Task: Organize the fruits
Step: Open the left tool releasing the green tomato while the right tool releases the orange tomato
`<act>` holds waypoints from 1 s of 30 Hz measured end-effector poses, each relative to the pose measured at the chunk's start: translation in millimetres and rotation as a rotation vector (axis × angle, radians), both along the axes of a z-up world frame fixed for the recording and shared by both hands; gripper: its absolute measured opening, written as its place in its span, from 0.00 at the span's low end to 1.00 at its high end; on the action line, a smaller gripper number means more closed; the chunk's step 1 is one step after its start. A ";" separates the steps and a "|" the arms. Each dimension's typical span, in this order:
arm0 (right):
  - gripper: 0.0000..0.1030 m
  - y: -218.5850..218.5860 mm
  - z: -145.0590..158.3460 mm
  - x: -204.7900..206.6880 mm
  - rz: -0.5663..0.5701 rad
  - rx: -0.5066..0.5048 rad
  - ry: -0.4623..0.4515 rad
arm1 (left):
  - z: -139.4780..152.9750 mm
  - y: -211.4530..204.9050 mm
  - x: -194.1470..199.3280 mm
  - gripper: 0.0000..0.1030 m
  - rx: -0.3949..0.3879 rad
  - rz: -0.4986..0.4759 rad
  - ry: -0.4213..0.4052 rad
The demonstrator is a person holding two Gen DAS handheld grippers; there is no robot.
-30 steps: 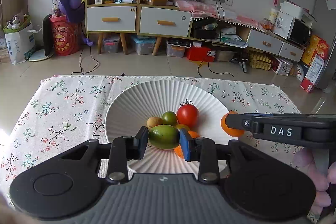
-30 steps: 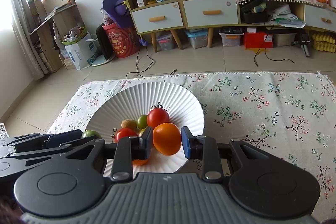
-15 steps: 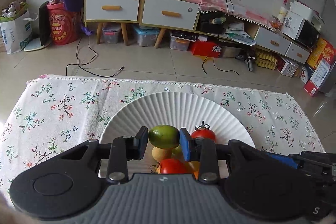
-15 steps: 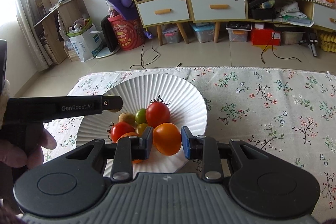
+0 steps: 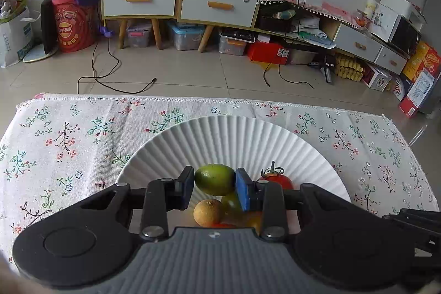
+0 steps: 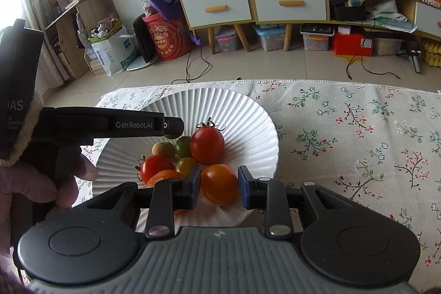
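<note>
A white ribbed plate on the floral tablecloth holds several small fruits: red tomatoes, a tan fruit and green ones. My left gripper is shut on a green lime and holds it above the plate. In the right wrist view the left gripper's body reaches over the plate's left side. My right gripper has its pads around an orange fruit at the plate's near edge; a thin gap shows on the right pad side.
The floral tablecloth spreads to the right of the plate and to the left. The table's far edge runs across. Beyond are the tiled floor, cabinets and clutter.
My left gripper has lifted the green lime up and pulled back from the fruit pile. The right gripper stayed around the orange fruit, and the gap at its right pad has widened slightly.
</note>
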State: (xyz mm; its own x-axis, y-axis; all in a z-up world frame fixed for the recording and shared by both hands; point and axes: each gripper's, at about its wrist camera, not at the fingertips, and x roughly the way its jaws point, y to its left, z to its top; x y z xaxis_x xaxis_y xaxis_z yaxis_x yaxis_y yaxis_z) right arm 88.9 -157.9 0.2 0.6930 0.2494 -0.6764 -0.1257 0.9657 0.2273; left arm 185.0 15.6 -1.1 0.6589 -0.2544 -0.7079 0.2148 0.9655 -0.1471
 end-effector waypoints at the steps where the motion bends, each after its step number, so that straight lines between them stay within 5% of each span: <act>1: 0.26 0.2 -0.2 0.5 0.000 0.001 -0.001 | -0.2 -0.4 0.1 0.23 0.000 0.002 -0.001; 12: 0.35 0.0 2.8 0.7 -0.011 0.019 0.005 | -0.1 0.0 0.1 0.27 0.004 0.002 -0.014; 17: 0.56 -5.9 11.2 -5.3 -0.031 0.030 -0.009 | 3.6 -2.6 -8.5 0.45 0.033 -0.014 -0.030; 26: 0.74 -19.4 27.0 -13.7 -0.056 0.049 -0.037 | 10.9 -1.5 -27.4 0.72 0.075 -0.034 -0.048; 30: 0.78 -24.9 31.8 -15.4 -0.069 0.063 -0.046 | 13.0 3.5 -36.1 0.75 0.088 -0.025 -0.050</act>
State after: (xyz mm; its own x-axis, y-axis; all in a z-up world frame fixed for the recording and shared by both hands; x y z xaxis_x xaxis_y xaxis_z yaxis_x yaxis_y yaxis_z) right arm 73.6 -182.8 32.1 0.7402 0.2416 -0.6275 -0.0716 0.9563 0.2836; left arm 149.0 19.1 11.8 0.6879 -0.2095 -0.6949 0.2438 0.9685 -0.0506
